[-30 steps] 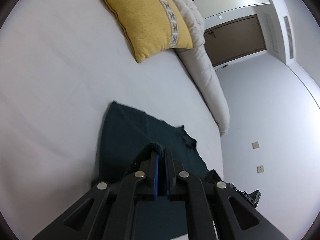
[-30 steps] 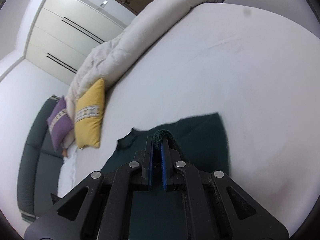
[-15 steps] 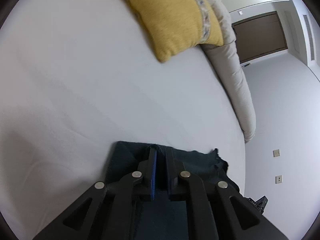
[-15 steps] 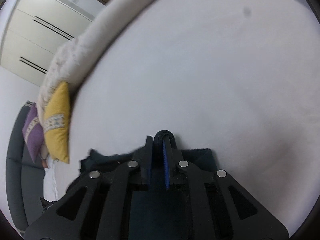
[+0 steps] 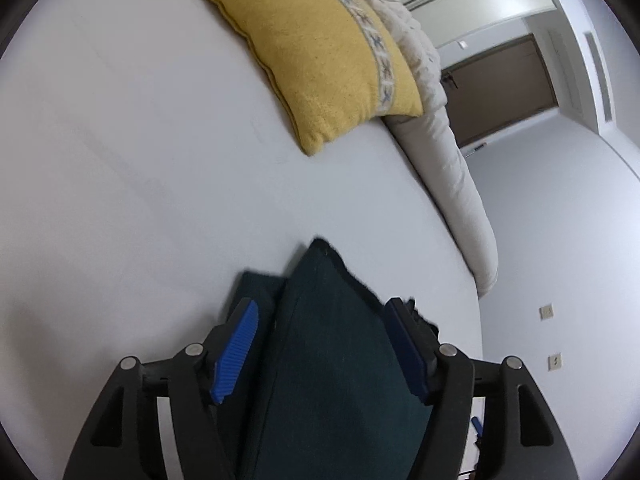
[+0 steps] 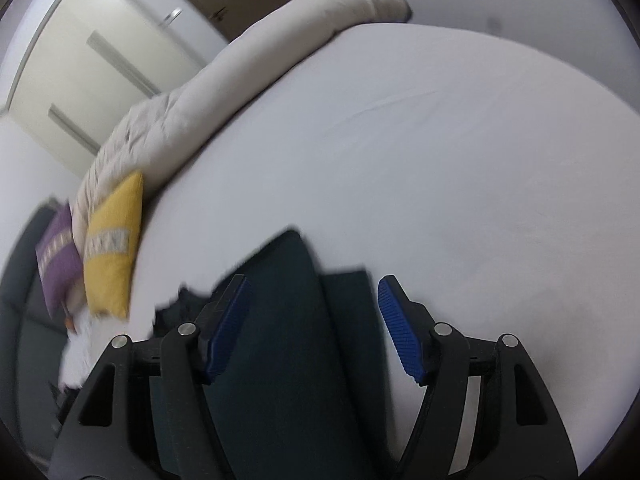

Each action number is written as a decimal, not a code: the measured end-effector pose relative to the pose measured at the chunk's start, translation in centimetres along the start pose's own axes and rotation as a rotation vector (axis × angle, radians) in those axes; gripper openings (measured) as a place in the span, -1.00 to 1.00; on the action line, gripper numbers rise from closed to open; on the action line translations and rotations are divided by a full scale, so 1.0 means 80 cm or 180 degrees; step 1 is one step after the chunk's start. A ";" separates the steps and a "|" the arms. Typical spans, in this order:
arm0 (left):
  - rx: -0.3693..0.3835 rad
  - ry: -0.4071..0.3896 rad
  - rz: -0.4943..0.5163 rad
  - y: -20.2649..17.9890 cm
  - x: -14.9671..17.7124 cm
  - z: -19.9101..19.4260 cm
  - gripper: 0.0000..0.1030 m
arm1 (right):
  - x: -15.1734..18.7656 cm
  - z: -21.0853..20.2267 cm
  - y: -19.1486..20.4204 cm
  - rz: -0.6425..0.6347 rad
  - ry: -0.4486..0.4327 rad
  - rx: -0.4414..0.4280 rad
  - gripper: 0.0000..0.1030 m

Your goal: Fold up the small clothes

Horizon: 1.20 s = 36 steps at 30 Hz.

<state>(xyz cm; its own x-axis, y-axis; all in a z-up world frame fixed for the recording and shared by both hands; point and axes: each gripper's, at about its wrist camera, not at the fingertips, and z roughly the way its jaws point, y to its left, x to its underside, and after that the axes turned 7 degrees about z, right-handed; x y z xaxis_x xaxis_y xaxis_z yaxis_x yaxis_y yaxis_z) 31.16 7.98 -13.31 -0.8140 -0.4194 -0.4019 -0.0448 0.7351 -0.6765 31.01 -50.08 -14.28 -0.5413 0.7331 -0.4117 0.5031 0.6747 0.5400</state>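
A dark teal garment (image 5: 332, 344) lies on the white bed sheet (image 5: 120, 184), with one layer folded over another. My left gripper (image 5: 320, 320) is open, its blue pads on either side of the folded top layer, holding nothing. The same garment (image 6: 280, 320) shows in the right wrist view, folded, with a lower layer edge sticking out to the right. My right gripper (image 6: 314, 300) is open over it and empty.
A yellow pillow (image 5: 320, 52) lies further up the bed, with a rolled cream duvet (image 5: 452, 160) along the far edge. The right wrist view shows the yellow pillow (image 6: 112, 248), a purple pillow (image 6: 56, 256) and wardrobe doors (image 6: 80, 60) behind.
Both grippers were shut on the garment's edge and carried it forward over itself. Now both have opened and let go, and the folded layer lies on the garment.
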 end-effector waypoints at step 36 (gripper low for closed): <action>-0.0930 -0.0002 0.1220 -0.006 0.144 -0.049 -0.73 | 0.178 -0.104 -0.022 -0.0989 -0.0053 0.0533 -0.53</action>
<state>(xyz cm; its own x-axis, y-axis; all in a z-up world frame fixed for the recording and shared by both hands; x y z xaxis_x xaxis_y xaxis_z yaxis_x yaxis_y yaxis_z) 19.52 4.87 -15.21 -0.8033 -0.0891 -0.5889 0.0976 0.9557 -0.2777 16.80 -41.51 -14.95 -0.6755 0.4909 -0.5502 0.4202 0.8694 0.2598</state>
